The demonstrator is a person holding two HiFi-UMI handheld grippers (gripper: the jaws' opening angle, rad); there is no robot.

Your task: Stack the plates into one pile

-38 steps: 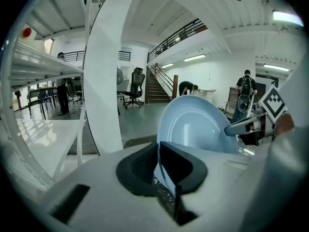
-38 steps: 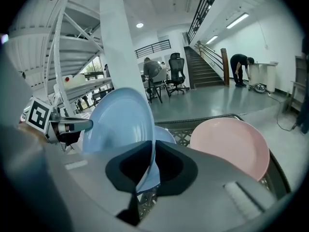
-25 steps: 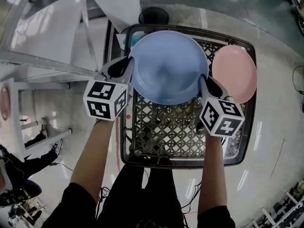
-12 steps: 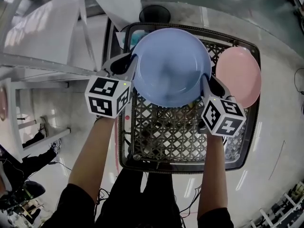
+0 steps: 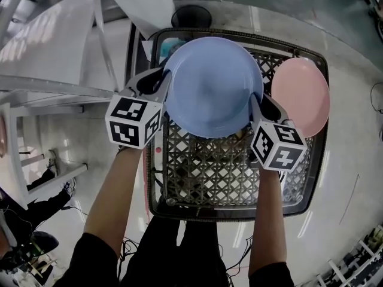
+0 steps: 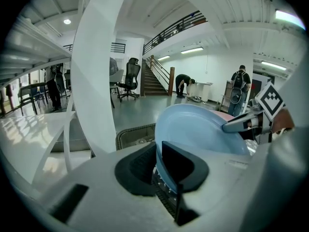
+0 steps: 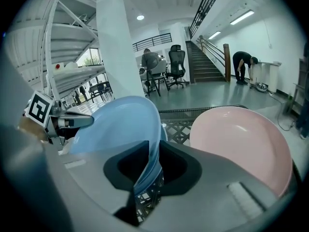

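Note:
A light blue plate (image 5: 212,85) hangs over the wire basket (image 5: 227,211), carried by its two opposite edges. My left gripper (image 5: 160,82) has the plate's left rim (image 6: 203,129) between its pads, which still touch it; its jaws have just been opening. My right gripper (image 5: 258,103) has also just been opening; the right rim (image 7: 120,124) stands in its gap with space on both sides. A pink plate (image 5: 301,95) lies on the basket's right side, beside the blue one and close to my right gripper (image 7: 147,170).
The dark wire basket has a raised rim all round. Something teal (image 5: 164,45) shows under the blue plate's far left edge. White frame bars (image 5: 108,40) rise to the left of the basket. People stand far off across the hall.
Both grippers and the blue plate have sunk a little toward the basket. Otherwise the plate sits the same way between them, and the pink plate has not moved.

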